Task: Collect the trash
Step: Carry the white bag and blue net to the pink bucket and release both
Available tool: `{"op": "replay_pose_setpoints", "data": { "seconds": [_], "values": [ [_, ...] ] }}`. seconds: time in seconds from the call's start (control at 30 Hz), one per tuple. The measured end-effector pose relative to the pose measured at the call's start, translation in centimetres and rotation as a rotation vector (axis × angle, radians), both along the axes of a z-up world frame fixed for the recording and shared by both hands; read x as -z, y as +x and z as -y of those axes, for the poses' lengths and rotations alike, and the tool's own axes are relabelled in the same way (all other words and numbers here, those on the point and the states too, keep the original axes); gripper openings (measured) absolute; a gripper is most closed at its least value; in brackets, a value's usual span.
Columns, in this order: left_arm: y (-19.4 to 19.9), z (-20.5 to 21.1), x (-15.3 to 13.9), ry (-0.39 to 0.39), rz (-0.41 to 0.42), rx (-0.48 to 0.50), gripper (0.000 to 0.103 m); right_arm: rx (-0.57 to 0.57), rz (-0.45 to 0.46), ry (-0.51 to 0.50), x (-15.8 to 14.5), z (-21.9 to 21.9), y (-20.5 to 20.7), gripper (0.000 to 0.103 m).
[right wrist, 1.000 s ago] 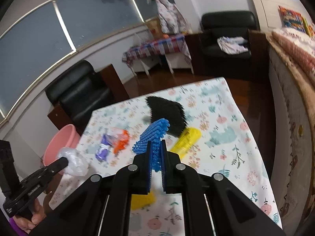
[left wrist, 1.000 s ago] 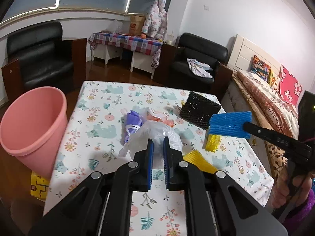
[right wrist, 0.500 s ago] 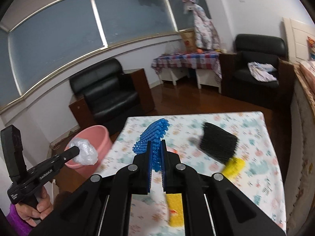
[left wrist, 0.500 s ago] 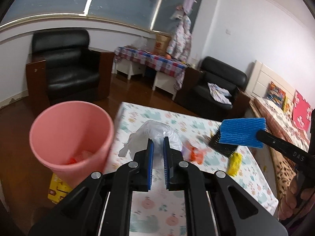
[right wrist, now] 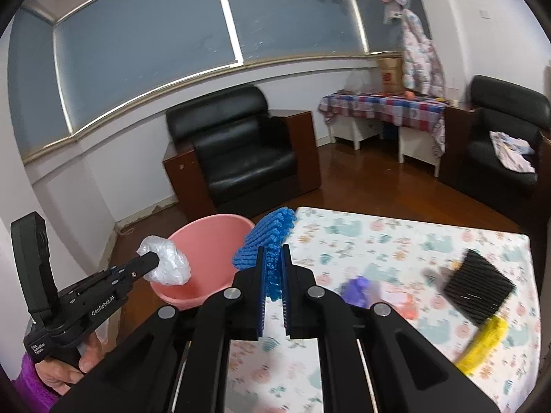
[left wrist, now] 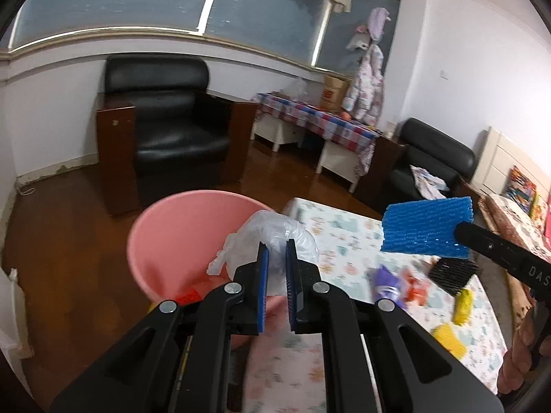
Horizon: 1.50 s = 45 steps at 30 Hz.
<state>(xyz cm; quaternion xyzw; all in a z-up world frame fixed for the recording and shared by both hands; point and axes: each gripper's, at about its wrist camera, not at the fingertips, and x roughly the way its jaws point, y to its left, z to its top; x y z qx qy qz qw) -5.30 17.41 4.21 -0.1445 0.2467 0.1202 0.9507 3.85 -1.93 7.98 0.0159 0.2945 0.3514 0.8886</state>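
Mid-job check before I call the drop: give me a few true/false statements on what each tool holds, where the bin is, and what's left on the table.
1. The left tool grips a crumpled clear plastic bag. True.
2. The right tool is empty. False: it is shut on a blue ribbed foam net.
3. The round pink plastic bin stands on the floral tablecloth. False: it stands on the floor beside the table.
4. A black foam net lies on the tablecloth. True.
5. The bin is empty. False: something red lies inside.
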Motion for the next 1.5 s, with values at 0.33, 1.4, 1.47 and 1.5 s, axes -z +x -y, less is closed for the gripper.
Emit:
{"op": "replay_pose_setpoints", "data": {
  "seconds": [0.33,1.4,1.47,1.5],
  "values": [
    [0.3,-5.0,1.9,-0.039,-0.044,-0.092,0.009,-0.099,-0.019,-0.081,2.2,-8.6,1.1,0.007],
    [2.6,-7.7,5.1,-0.068,-0.132,-0.121,0.04,-0.192,-0.087,-0.141,7.1,-14.2,3.4,0.033],
    [2.5,-7.3,4.8,-0.061,-0.127,-0.117,0.04,-0.184,-0.082,-0.128,6.8,-13.4,3.2,0.033],
    [2.5,-7.2,4.7,-0.058,-0.126,-0.115,0.04,-0.182,-0.081,-0.123,6.6,-13.0,3.0,0.033]
  ]
}}
